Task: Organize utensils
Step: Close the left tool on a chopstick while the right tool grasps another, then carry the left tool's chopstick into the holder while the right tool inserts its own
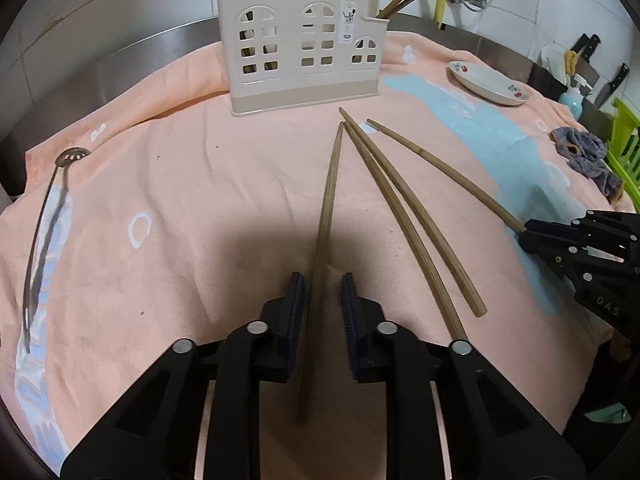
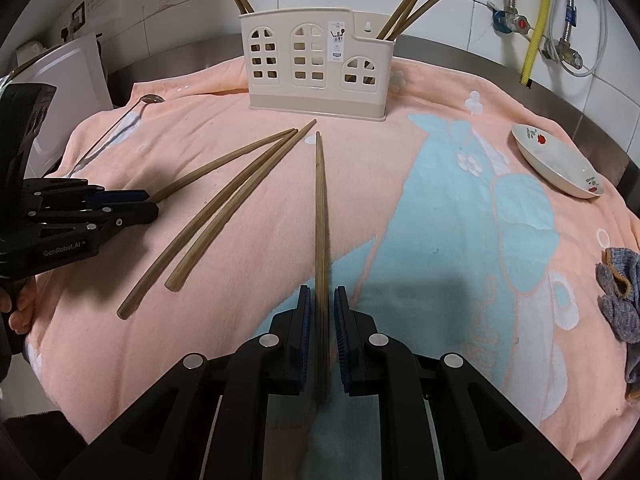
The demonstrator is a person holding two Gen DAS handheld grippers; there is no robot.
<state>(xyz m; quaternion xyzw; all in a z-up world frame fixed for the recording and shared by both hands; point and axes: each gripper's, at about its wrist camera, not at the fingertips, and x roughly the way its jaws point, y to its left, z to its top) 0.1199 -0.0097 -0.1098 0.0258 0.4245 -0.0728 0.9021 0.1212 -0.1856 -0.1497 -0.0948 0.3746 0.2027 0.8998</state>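
Note:
On the peach towel (image 1: 180,200), my left gripper (image 1: 322,280) straddles the thick end of a wooden chopstick (image 1: 330,200). A gap shows beside the right pad, so the jaws stand slightly open. My right gripper (image 2: 322,292) is shut on another chopstick (image 2: 321,208) that points toward the beige utensil holder (image 2: 316,68). Two loose chopsticks (image 2: 182,272) lie side by side between the grippers. In the left wrist view the right gripper (image 1: 524,234) pinches the end of its chopstick (image 1: 460,185). The holder (image 1: 304,52) has chopsticks standing in both end compartments.
A metal slotted spoon (image 1: 44,236) lies along the towel's left edge. A flowered plate (image 2: 556,160) and a grey rag (image 2: 620,296) sit at the right. A green rack (image 1: 624,148) and knives (image 1: 588,46) stand beyond. A person's hand (image 2: 20,308) holds the left gripper (image 2: 150,202).

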